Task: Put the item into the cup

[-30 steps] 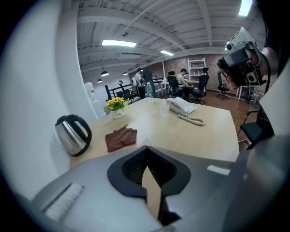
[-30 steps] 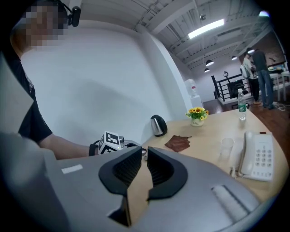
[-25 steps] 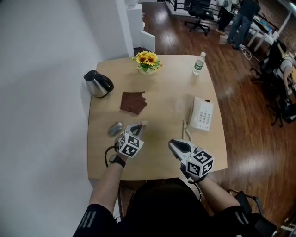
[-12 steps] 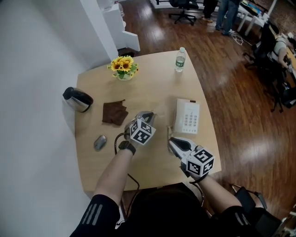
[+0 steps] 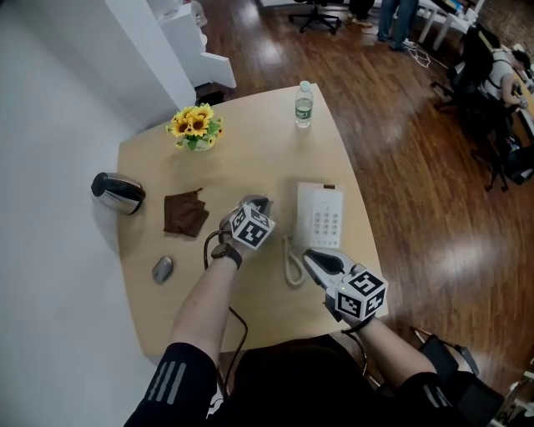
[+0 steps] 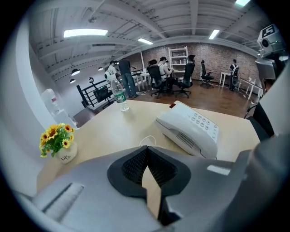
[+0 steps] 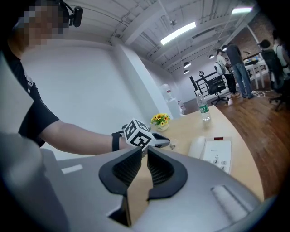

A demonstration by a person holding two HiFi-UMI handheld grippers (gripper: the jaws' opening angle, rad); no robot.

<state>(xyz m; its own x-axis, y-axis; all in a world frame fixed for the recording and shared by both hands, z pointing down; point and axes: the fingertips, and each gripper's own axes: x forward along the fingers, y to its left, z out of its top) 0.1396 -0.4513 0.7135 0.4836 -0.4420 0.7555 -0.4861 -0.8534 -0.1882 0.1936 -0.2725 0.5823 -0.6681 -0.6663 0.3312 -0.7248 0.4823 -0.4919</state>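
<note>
A dark wooden floor (image 5: 400, 150) runs around a pale wooden surface (image 5: 250, 142) that stands against a white wall, with office chairs and standing people (image 5: 392, 10) well beyond its far edge. Near the far left corner stands a small pot of sunflowers (image 5: 193, 125), and a water bottle (image 5: 304, 104) stands upright near the far right corner. A steel kettle (image 5: 117, 193) sits at the left edge, a crumpled brown cloth (image 5: 183, 213) lies just inward of it, and a grey mouse (image 5: 162, 268) lies nearer the near edge on the left side. A white telephone (image 5: 319, 218) lies toward the right edge, its cord (image 5: 290, 268) looping off its near left corner. The left tool (image 5: 260, 200) hangs over the middle of the surface, between the cloth and the telephone, with its jaws clenched together and nothing between them. The right tool (image 5: 310, 257) hangs over the near right part of the surface, just by the cord, its jaws likewise closed and empty. In the right gripper view a small clear thing (image 7: 171, 145) stands on the surface just beside the left tool's tips. It may be the cup, though that cannot be told for sure, and no view makes plain which thing is the item.
</note>
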